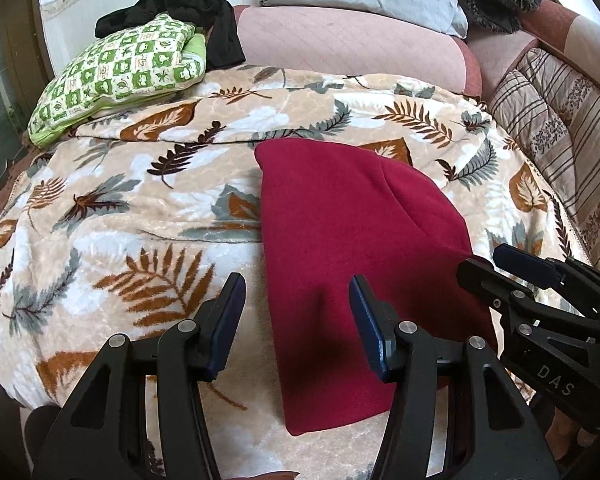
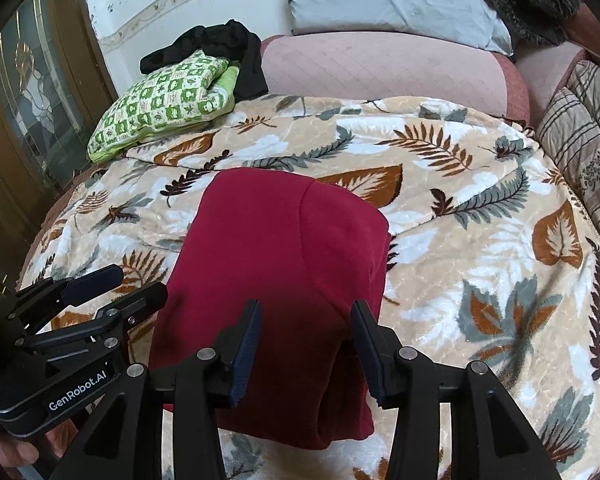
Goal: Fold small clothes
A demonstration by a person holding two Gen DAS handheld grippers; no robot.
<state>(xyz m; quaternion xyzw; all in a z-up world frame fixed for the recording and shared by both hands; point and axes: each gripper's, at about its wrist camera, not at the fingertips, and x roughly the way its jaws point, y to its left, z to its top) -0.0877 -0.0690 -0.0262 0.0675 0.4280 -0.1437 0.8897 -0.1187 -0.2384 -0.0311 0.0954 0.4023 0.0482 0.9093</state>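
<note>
Right wrist view: right gripper [image 2: 306, 346] and left gripper [image 1: 296, 322] both spread wide and empty above the near end of the folded red fleece garment [image 2: 284, 280] on the leaf-print blanket [image 2: 480, 264], whose plush pile a low pinch could snag.

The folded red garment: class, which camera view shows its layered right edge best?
The right wrist view: the red garment shows its stacked folds at the near right corner. The left wrist view shows its flat top, with the right gripper covering that side.
</note>
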